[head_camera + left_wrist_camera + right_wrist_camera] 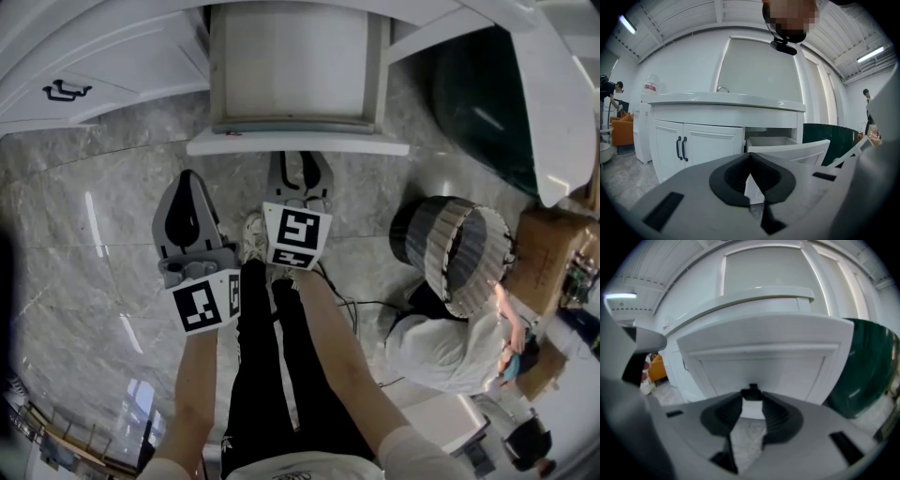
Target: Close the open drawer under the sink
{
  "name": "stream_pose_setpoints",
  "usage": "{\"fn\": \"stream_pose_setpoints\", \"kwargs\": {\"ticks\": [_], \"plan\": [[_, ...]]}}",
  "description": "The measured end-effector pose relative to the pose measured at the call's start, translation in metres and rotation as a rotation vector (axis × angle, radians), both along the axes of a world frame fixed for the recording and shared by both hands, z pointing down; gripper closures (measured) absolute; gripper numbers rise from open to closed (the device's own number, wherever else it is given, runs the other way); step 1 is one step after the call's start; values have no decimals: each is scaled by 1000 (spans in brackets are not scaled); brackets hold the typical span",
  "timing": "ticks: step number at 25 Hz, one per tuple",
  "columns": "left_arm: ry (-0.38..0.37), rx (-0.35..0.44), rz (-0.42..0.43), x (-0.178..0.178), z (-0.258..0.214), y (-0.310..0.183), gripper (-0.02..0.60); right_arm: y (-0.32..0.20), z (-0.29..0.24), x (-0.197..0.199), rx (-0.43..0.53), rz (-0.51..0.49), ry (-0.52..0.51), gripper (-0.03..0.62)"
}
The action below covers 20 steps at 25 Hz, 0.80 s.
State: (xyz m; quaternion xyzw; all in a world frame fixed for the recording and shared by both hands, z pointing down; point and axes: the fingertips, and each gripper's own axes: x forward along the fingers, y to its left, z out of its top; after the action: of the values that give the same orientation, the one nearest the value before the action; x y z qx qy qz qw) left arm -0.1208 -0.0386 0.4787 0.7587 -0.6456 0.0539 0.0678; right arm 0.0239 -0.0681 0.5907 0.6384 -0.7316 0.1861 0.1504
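Head view, drawer: top centre, pulled out of the white cabinet, nothing inside, front panel toward the person.
Head view, right claw: centre of frame, tips up against the drawer front.
Head view, left claw: left of centre over the marble floor, short of the drawer and apart from it.
Head view, surroundings: a seated person at lower right; a dark green panel at upper right.
Left gripper view, left claw: tips meet at frame centre, nothing between them.
Left gripper view, drawer: right of centre, standing out under the desk with its faucet; two black door pulls at left.
Right gripper view, drawer: front panel fills the middle of the frame, close up.
Right gripper view, right claw: narrowed on the black handle, pads against both its sides.
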Motion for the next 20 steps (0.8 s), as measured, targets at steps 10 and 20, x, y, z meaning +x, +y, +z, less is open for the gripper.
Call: {"fn": "stream_pose_setpoints", "kwargs": {"ticks": [10,20], "plan": [[-14,3,13,2,-2,-1,569,0,-2,0,-2,-11,18,448],[-6,17,-10,-7,-13,-2,569,1,-5,1,-15,-25,40,450]]}}
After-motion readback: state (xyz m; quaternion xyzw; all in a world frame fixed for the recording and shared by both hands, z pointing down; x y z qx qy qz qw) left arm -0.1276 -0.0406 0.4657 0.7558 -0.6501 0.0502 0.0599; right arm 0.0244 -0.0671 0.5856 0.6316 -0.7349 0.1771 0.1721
